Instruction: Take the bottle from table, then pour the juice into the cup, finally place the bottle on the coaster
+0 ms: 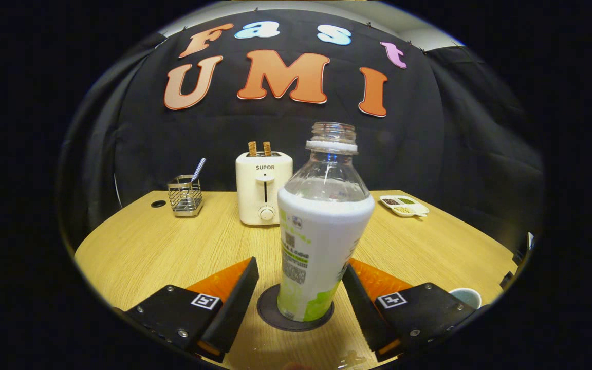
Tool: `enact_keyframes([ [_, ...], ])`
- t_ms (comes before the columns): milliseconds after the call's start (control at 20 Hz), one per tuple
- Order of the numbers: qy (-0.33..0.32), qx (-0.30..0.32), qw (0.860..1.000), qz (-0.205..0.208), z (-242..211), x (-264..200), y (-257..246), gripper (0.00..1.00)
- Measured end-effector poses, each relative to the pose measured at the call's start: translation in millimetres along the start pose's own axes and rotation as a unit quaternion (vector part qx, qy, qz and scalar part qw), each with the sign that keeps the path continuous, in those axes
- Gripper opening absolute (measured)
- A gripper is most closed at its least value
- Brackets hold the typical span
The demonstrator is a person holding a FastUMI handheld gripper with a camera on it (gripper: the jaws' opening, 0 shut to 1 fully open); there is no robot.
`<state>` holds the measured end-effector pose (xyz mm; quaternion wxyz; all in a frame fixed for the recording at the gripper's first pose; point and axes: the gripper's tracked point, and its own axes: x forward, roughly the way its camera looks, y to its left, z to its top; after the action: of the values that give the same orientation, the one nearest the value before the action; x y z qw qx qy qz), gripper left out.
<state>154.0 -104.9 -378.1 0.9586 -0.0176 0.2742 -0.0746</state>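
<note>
An uncapped clear bottle (321, 226) with a white and green label stands upright on a dark round coaster (269, 312) on the wooden table (162, 246). My gripper (301, 264) is open, one finger on each side of the bottle's lower body. There is a clear gap between the left finger (237, 298) and the bottle. The right finger (360, 303) is very close to its side. The rim of a pale cup (466, 296) peeks out just beyond the right finger's base.
At the back of the table stands a white toaster (264, 187) with two slices in it. A wire basket (185, 195) holding a utensil is to its left. A white divided dish (405, 205) lies at the back right.
</note>
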Motion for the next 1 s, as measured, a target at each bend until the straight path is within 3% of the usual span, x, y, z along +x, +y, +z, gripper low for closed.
enact_keyframes([
  [200,-0.016,0.002,1.000,-0.013,19,-38,-10,0.98],
  [400,-0.086,0.003,0.996,-0.038,88,-103,-27,0.97],
  [700,-0.175,0.038,0.984,-0.004,176,-194,-5,0.97],
  [1000,-0.259,0.025,0.965,0.024,240,-275,28,0.97],
])
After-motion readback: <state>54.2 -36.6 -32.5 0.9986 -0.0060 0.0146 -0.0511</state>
